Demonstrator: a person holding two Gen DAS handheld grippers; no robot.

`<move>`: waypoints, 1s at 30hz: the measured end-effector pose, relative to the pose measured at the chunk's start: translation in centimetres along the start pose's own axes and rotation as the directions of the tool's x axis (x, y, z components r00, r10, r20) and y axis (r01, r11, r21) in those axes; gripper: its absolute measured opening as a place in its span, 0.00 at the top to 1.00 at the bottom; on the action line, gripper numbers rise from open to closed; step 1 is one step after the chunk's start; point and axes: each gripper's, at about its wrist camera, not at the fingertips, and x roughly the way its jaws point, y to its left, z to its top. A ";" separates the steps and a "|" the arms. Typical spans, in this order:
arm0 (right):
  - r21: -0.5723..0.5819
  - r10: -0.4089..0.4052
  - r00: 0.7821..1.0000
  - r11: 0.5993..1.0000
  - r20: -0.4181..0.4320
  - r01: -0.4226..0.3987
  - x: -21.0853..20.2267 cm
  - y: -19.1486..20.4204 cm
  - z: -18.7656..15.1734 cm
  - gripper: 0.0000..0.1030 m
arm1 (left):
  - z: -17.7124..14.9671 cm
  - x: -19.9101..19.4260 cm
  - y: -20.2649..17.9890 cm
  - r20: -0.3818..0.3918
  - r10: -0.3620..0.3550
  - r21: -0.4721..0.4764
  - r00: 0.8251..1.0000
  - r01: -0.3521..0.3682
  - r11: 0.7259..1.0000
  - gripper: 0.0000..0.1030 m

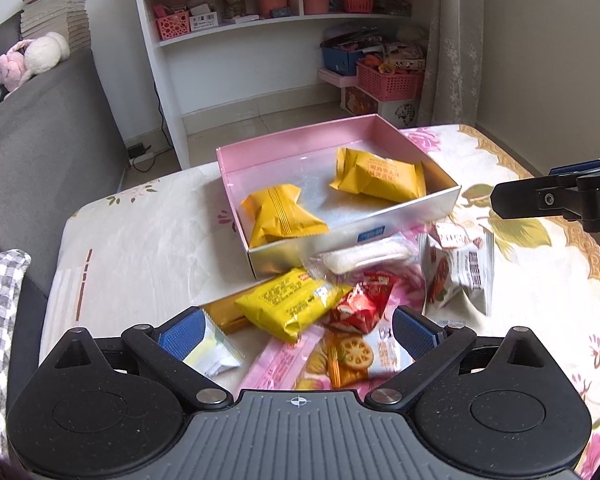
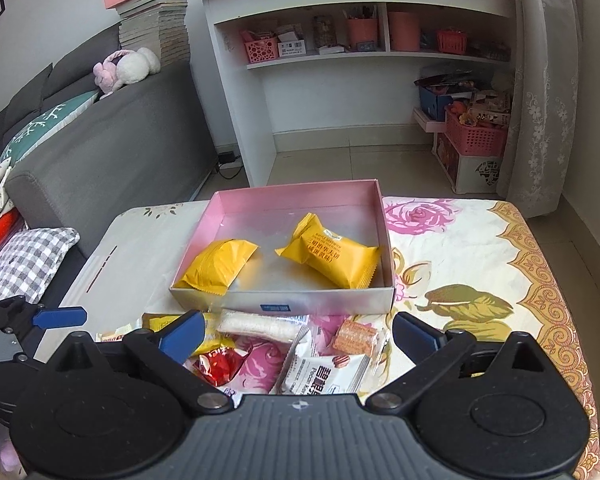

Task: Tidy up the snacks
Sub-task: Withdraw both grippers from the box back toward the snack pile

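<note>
Both the left gripper [image 1: 296, 330] and right gripper [image 2: 296, 332] have jaws wide open and empty, so grabbing in the messy snack pile [image 1: 340, 312] (packets overlap) could pinch two or shove the box [image 2: 284, 307].

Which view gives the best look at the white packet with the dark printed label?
The right wrist view: the white packet lies flat between the open right gripper fingers, label sharp. In the left wrist view the packet sits off to the right, motion-blurred and crumpled.
</note>
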 end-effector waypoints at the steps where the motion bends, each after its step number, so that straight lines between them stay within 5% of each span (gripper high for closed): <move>1: -0.002 0.002 1.000 1.000 -0.007 -0.002 -0.1 0.0 -0.2 0.08 | -0.3 0.0 0.1 -0.004 -0.001 0.005 1.000 0.002 1.000 0.02; 17: -0.193 0.043 0.989 0.979 -0.145 -0.071 -0.7 2.0 -8.0 0.08 | -6.1 -0.5 2.1 -0.046 -0.097 0.035 0.994 0.098 0.995 0.02; 30: -0.222 0.216 0.941 0.935 -0.259 -0.276 -1.6 4.2 -13.6 0.08 | -10.4 1.3 3.4 -0.020 -0.163 -0.005 0.986 0.163 0.987 0.02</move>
